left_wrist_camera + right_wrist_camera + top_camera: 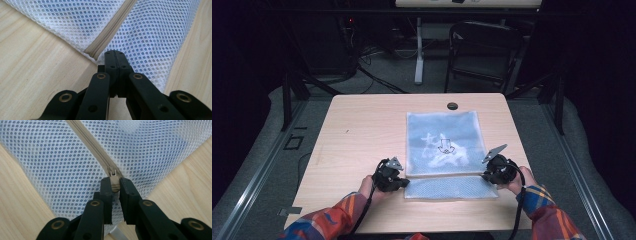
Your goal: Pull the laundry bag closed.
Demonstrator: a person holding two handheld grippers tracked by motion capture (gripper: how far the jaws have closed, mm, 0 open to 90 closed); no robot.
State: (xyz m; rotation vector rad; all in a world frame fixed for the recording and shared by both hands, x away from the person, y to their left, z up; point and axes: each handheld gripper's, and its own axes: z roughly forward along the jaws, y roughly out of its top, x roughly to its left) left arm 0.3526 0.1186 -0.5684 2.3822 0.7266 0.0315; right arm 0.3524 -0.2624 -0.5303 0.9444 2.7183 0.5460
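A white mesh laundry bag [443,146] lies flat on the wooden table [357,130], in the centre-right of the high view, with its beige zipper [447,175] running across near the bottom edge of the bag.

At the lower left of the bag, the left gripper [404,183] has its jaws pressed fully together on the mesh corner just beside the zipper's end; in the left gripper view the left gripper [115,53] sits in mid-frame, pinching that edge of the laundry bag [150,32].

At the lower right, the right gripper [486,176] meets the other end. In the right gripper view the right gripper [115,183] clamps the zipper pull [114,183] between narrowly parted jaws.
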